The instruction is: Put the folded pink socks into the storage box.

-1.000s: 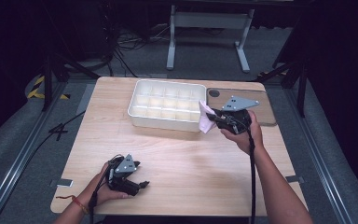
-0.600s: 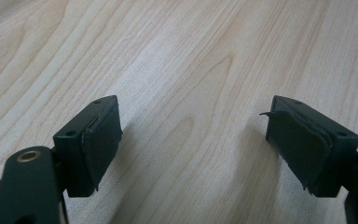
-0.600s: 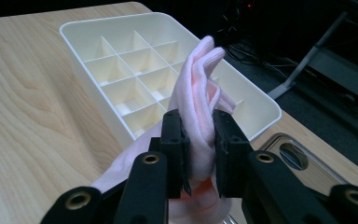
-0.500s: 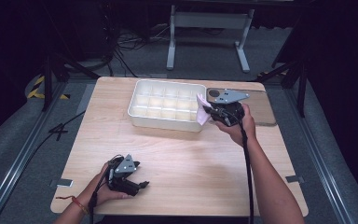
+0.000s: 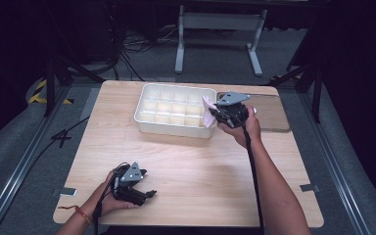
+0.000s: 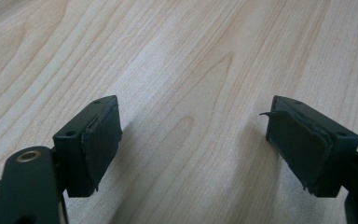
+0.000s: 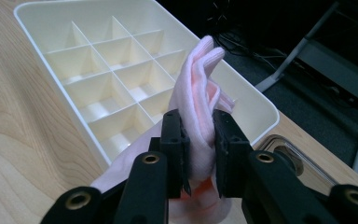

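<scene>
Pale wooden desk (image 5: pixel 191 166) carries a white divided tray (image 5: pixel 149 118) at its far side. Right tongs (image 7: pixel 199 140) pinch a soft pink folded cloth (image 7: pixel 198 100), held upright over the tray's right end. Left tongs (image 6: pixel 191 149) stand spread, empty, near the desk's near-left edge.

Soft pink cloth (image 7: pixel 196 100), a glossy cream plastic tray (image 7: pixel 256 109), and a smooth matt wooden table (image 6: pixel 177 56).
</scene>
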Demonstrator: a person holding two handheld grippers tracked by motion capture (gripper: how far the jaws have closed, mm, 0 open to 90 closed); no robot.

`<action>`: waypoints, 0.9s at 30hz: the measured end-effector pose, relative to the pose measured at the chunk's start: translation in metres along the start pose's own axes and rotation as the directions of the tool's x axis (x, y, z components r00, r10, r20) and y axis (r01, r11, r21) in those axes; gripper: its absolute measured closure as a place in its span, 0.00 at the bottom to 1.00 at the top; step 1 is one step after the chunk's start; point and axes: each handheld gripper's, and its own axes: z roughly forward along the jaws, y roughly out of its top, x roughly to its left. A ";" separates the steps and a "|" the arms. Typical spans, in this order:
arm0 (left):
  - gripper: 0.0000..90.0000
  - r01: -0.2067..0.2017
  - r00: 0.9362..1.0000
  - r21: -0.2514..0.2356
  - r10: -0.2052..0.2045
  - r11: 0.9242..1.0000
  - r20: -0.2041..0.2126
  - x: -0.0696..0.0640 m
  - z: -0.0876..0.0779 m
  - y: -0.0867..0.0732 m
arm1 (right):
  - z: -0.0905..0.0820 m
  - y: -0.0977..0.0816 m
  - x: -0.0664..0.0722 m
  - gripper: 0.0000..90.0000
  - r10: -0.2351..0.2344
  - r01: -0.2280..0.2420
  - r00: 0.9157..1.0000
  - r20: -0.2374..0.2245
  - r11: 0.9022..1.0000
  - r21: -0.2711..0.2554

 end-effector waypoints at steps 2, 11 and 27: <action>0.20 0.000 1.000 -0.001 0.000 1.000 0.000 0.000 0.000 0.000 | 0.004 -0.001 0.000 0.85 0.001 -0.001 1.000 -0.001 1.000 0.012; 0.20 0.003 1.000 -0.003 -0.003 1.000 0.000 0.000 0.000 0.000 | 0.019 -0.004 0.000 0.85 -0.018 0.017 1.000 0.023 0.998 0.062; 0.20 0.006 1.000 -0.005 -0.006 1.000 0.000 0.000 0.000 0.000 | 0.039 -0.008 0.005 0.85 -0.065 0.056 0.995 0.081 0.993 0.104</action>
